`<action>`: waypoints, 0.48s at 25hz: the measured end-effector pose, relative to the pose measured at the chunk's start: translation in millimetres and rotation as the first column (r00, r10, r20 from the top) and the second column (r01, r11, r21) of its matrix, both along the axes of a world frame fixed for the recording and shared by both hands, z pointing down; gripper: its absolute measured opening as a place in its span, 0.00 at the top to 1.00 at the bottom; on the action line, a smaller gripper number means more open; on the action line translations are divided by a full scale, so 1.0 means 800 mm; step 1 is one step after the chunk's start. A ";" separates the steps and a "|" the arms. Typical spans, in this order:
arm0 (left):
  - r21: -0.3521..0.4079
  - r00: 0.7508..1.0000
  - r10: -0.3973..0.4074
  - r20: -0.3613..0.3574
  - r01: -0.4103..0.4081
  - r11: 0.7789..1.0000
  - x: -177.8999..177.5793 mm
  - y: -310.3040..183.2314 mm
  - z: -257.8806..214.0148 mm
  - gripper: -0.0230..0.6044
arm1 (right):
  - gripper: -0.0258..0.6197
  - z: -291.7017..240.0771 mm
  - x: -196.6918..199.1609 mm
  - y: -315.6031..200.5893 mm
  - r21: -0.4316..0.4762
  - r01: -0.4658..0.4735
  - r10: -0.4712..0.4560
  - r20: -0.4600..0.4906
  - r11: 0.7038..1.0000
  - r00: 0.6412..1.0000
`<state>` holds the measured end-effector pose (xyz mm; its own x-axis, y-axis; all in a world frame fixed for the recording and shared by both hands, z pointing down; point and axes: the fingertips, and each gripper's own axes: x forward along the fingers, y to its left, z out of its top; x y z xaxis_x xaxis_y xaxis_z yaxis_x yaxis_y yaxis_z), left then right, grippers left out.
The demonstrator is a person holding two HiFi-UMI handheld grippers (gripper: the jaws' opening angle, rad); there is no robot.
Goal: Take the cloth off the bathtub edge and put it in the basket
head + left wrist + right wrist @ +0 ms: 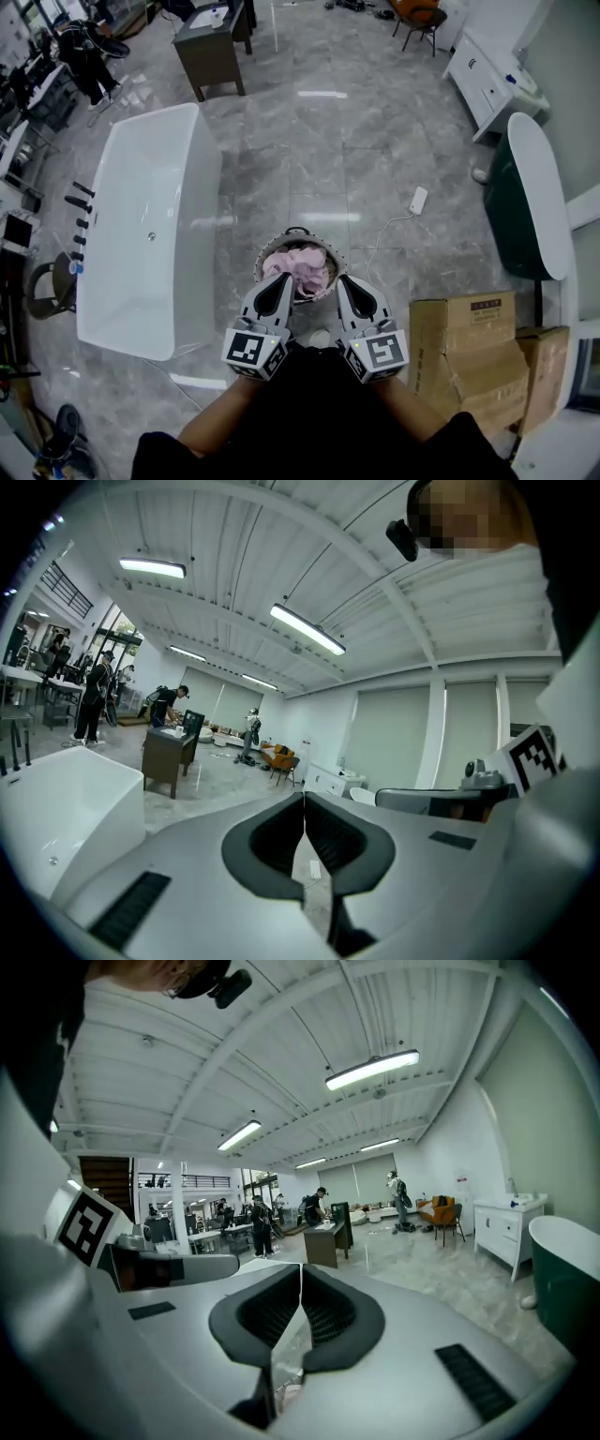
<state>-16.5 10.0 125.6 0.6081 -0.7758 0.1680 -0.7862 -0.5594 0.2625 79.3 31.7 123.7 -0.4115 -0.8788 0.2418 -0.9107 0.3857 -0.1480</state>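
**Pink cloth sits in the basket, both claws clenched on nothing**

So the cloth (298, 269) is down inside the round basket (323, 287). The basket stands on the grey tiled floor (375, 159), right in front of the person. From the head view, the left claw (281, 279) and the right claw (345, 281) sit side by side at the near side of the basket. Each tip overlaps one side of the rim in the picture, and the cloth shows in the gap between them and a bit beyond. Neither claw touches it.

The cloth itself is pale pink, soft-looking and all scrunched up. It's a bunched heap with folds and creases rather than anything flat. It fills most of the basket's opening, with the dark rim and a small handle showing around it on the far side.

Both claws are clamped shut. In each gripper view the two dark ribbed pads meet along a thin line with nothing pinched in there. Both claws point out across the room rather than down into the basket.

The white bathtub (150, 234) is off to the left of the basket, long side toward it. On the right there's a pair of cardboard boxes (464, 342), and a white power strip (418, 199) lies on the floor beyond the basket.
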 end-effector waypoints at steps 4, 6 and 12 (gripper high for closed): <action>0.023 1.000 0.005 0.001 -0.005 1.000 0.013 0.002 -0.009 0.94 | 0.91 -0.025 0.000 -0.002 0.057 0.010 -0.007 -0.046 0.998 0.999; 0.038 1.000 0.015 0.010 -0.015 0.999 0.020 0.001 -0.014 0.94 | 0.91 -0.033 0.003 -0.005 0.063 0.004 -0.001 -0.040 0.998 0.999; 0.041 1.000 0.018 -0.003 -0.018 0.999 0.021 -0.010 -0.016 0.94 | 0.91 -0.025 0.009 -0.010 0.065 -0.015 0.016 -0.018 0.998 1.000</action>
<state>0.4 2.0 112.8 0.6225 -0.7709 0.1347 -0.7752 -0.5838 0.2416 86.3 23.9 103.6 -0.3936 -0.8992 0.1911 -0.9190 0.3797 -0.1060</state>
